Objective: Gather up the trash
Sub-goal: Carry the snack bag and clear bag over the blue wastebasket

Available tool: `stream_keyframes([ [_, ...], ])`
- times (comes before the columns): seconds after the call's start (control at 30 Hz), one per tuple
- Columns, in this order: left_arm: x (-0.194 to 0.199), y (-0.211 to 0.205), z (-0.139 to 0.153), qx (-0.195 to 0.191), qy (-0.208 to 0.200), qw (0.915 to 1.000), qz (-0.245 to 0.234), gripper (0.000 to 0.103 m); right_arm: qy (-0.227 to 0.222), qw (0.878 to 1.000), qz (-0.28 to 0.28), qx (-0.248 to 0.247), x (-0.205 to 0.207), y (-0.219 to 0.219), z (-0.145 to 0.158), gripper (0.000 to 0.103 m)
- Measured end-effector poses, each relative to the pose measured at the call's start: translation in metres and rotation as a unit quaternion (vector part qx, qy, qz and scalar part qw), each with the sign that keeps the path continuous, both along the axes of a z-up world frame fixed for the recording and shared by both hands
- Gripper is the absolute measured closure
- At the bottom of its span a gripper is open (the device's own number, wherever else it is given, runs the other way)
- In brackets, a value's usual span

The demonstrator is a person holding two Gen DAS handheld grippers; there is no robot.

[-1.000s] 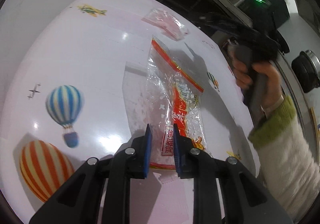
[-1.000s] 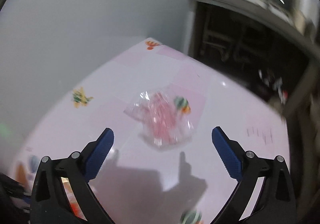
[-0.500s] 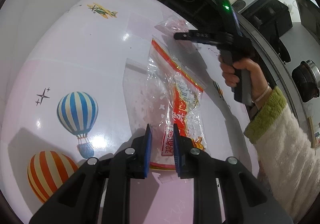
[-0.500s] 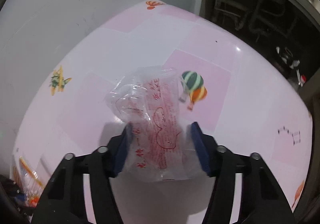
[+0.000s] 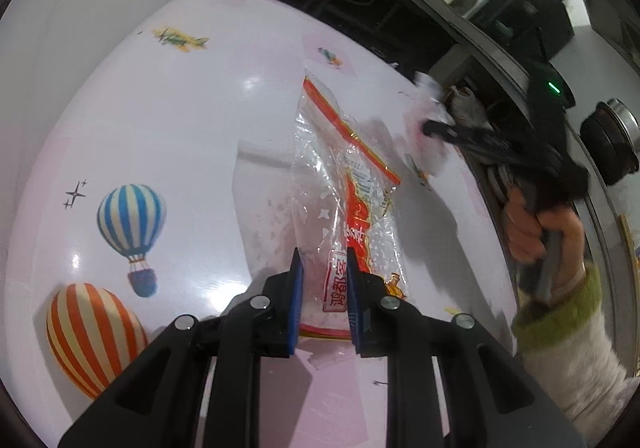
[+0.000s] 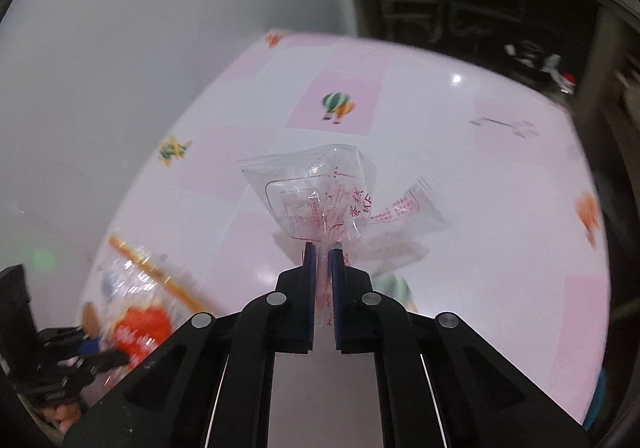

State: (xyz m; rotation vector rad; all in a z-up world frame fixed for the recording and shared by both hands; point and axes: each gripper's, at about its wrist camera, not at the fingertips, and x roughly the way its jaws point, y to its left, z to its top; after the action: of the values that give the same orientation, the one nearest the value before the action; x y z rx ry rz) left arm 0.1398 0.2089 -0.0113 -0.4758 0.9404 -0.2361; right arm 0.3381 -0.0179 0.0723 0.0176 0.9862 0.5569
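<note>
A long clear wrapper with red and orange print [image 5: 352,184] hangs from my left gripper [image 5: 323,264], which is shut on its near end over the table. It also shows blurred in the right wrist view [image 6: 136,296]. My right gripper [image 6: 322,250] is shut on a small clear bag with red print [image 6: 320,196] and holds it lifted above the table. In the left wrist view the right gripper [image 5: 432,128] sits at the right with that bag [image 5: 428,96] blurred at its tip.
The table [image 5: 180,120] has a glossy pink and white cover with balloon and plane pictures. A white wall is at the left. Dark shelving [image 6: 460,0] stands past the far edge. A pot [image 5: 612,140] sits at the right.
My right gripper closed on the small clear bag and lifted it off the table, moving right. My left gripper kept its hold on the long wrapper.
</note>
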Motion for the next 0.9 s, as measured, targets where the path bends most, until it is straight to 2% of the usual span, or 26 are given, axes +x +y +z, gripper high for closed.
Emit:
stream_keyframes([
  [0.07, -0.001, -0.006, 0.007, 0.001, -0.009, 0.9999, -0.009, 0.085, -0.021, 0.999, -0.022, 0.018, -0.027, -0.026, 0.019, 0.097],
  [0.23, 0.0, -0.036, 0.033, 0.0, -0.043, 0.9976, -0.054, 0.085, -0.067, 0.993, -0.098, 0.019, -0.083, -0.104, 0.062, 0.097],
  [0.33, 0.004, -0.064, 0.049, -0.001, -0.063, 0.9937, -0.092, 0.085, -0.089, 0.982, -0.164, 0.016, -0.124, -0.163, 0.079, 0.097],
  [0.43, 0.01, -0.097, 0.063, -0.007, -0.076, 0.9878, -0.136, 0.085, -0.096, 0.966, -0.239, 0.014, -0.172, -0.226, 0.085, 0.097],
  [0.53, 0.013, -0.138, 0.074, -0.005, -0.083, 0.9794, -0.184, 0.085, -0.082, 0.947, -0.309, 0.015, -0.21, -0.274, 0.072, 0.097],
  [0.63, 0.019, -0.18, 0.078, -0.007, -0.079, 0.9704, -0.228, 0.085, -0.048, 0.927, -0.37, 0.029, -0.244, -0.31, 0.041, 0.097],
  [0.8, 0.029, -0.259, 0.082, -0.003, -0.054, 0.9531, -0.298, 0.085, -0.007, 0.899, -0.433, 0.07, -0.277, -0.347, -0.01, 0.097],
  [0.9, 0.038, -0.307, 0.077, 0.013, -0.032, 0.9427, -0.332, 0.085, 0.014, 0.884, -0.459, 0.087, -0.288, -0.366, -0.039, 0.097],
])
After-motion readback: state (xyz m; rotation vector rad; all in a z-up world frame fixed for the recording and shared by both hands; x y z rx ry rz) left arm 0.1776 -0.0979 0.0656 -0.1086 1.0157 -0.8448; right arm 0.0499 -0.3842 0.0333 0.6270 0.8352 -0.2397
